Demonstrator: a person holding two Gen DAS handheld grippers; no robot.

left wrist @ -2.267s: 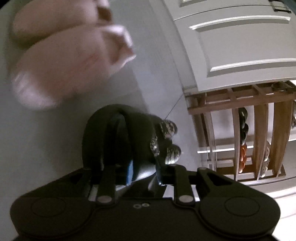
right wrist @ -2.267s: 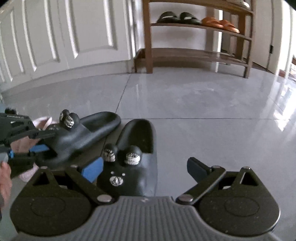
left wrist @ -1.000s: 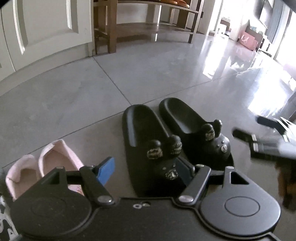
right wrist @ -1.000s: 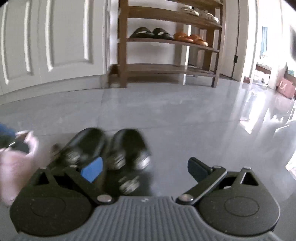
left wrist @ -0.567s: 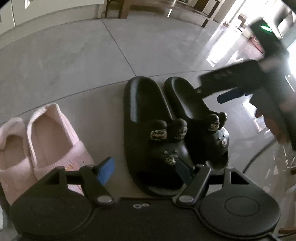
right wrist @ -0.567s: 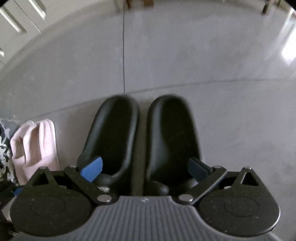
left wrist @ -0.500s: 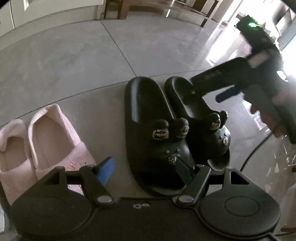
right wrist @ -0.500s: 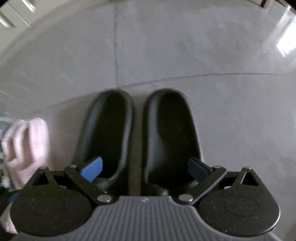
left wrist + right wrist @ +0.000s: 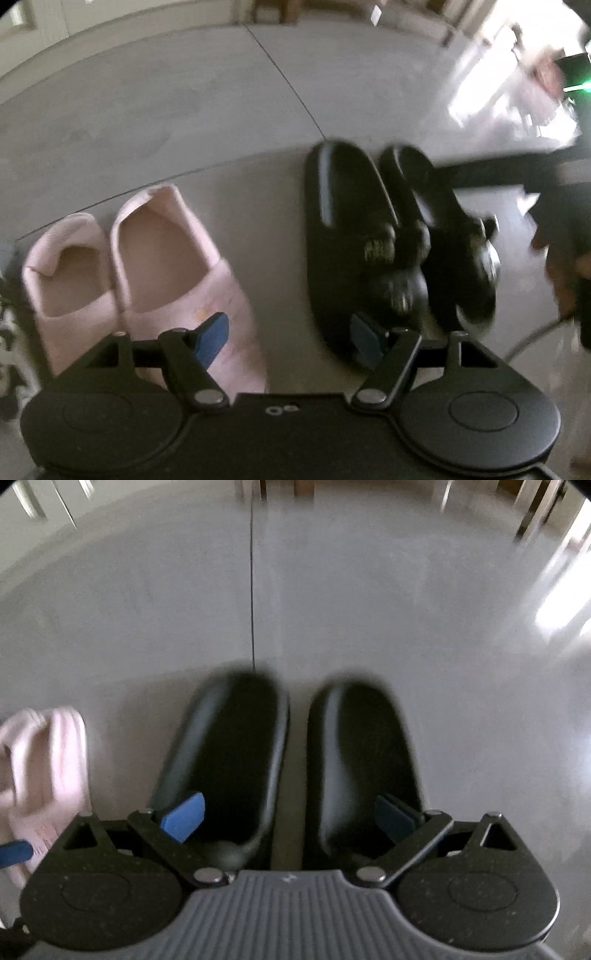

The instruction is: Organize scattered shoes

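Note:
Two black slides lie side by side on the grey floor, the left slide beside the right slide. A pair of pink slippers lies to their left. My left gripper is open above the floor, between the pink pair and the black pair, with nothing in its jaws. Over the toe ends of both black slides my right gripper hangs open, one finger above each slide. Whether it touches them I cannot tell. The toe ends are hidden under it.
White cabinet doors and the legs of a wooden shoe rack stand along the far wall. A hand with the right gripper's dark body fills the right edge of the left wrist view. A cable trails there.
The left view has slid left, bringing the pink slippers nearer the middle. The right gripper has tipped downward and come over the black slides. Both slides stay where they lie.

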